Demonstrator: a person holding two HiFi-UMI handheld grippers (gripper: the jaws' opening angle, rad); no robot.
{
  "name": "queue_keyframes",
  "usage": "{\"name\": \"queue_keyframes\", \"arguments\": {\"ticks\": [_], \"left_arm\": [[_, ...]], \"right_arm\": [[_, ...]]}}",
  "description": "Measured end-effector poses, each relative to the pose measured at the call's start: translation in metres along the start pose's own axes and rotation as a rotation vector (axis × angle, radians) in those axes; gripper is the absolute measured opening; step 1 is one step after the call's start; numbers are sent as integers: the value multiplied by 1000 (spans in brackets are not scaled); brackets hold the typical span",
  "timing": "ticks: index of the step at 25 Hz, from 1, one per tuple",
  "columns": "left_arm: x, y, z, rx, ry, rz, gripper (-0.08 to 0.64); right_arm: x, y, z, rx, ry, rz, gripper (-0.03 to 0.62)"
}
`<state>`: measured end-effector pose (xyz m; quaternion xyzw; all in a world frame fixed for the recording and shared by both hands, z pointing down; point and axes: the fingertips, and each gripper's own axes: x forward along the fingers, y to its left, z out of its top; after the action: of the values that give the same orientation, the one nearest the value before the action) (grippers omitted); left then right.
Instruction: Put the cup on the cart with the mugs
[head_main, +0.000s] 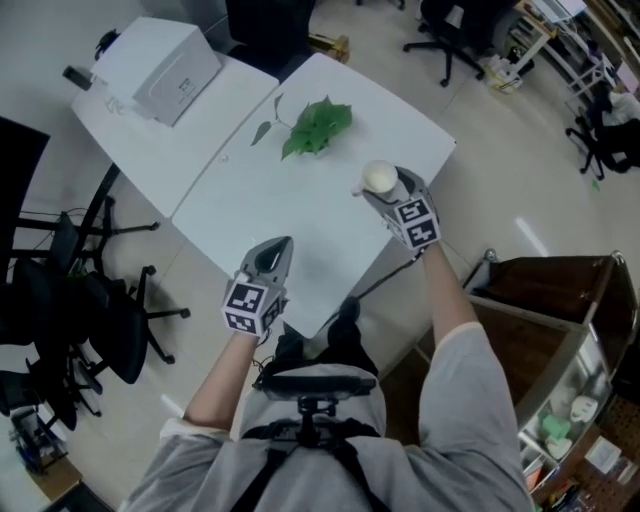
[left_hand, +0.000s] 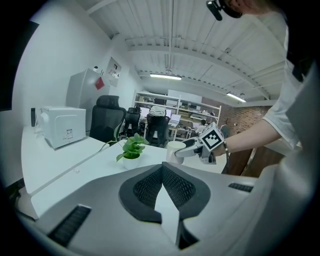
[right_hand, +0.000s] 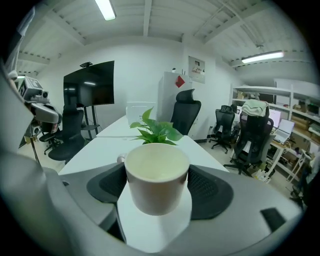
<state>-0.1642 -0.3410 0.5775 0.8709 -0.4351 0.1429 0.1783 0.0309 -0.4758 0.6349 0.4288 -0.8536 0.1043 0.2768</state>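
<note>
1. At the far left, chairs (head_main: 100, 320) crowd the floor beside the table (head_main: 300, 215). There is little room to move on that side, and the task needs nothing from it.
2. A white box (head_main: 165, 65) sits on the table's far left, well apart from both grippers and clear of any carrying path.
3. The left gripper (head_main: 278, 248) hovers over the table's near edge. Its jaws meet at the tips with nothing between them. It looks parked there so that it stays out of the working hand's way.
4. A plant (head_main: 318, 125) stands mid-table, farther away than the cup and to its left, near it but not touching. A swing to the right would lead away from its leaves.
5. The cup (head_main: 379, 177) is clamped in the right gripper (head_main: 386, 188), with a pad pressing on each side of its wall.
   - Its mouth is up, and its handle pokes out to the left in the right gripper view.
   - It hangs over the right part of the table and appears to be off the top.
   - The upright hold keeps it level, and gripping the body gives the wide jaws two flat contacts, which is probably steadier than the small handle.
6. The table's right edge lies just past the cup, with bare floor beyond it.
   - The cart (head_main: 530, 315) stands at the near right, well apart from the cup, with what look like mugs (head_main: 560, 425) on a lower shelf.
   - The cart has raised walls, so the cup will likely have to come in over or between them.
</note>
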Motion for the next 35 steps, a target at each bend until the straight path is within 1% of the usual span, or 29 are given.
{"name": "queue_keyframes", "arguments": {"ticks": [7,9,12,16,19,21,26,29,31,35], "left_arm": [[-24,-5,13,48,-29,-44,6],[-32,-4,11,69,-33,-57,6],[-45,0,7,99,-38,-75,6],[-68,5,18,121,-66,-82,6],[-77,7,17,139,-71,-106,6],[-82,9,17,150,-89,-117,6],[-94,2,18,188,-107,-167,6],[-95,-8,20,221,-115,-218,6],[-93,-16,15,234,-106,-256,6],[-85,-39,5,248,-81,-343,6]], "right_arm": [[-59,33,35,22,-54,-81,394],[-80,50,46,46,-72,-101,394],[-108,80,50,68,-81,-145,394],[-142,124,60,137,-119,-190,394],[-160,150,55,159,-122,-221,394],[-167,164,51,182,-127,-238,394],[-179,185,33,212,-140,-288,394],[-190,193,25,236,-140,-330,394],[-200,197,19,252,-143,-363,394],[-229,201,8,317,-141,-441,394]]}}
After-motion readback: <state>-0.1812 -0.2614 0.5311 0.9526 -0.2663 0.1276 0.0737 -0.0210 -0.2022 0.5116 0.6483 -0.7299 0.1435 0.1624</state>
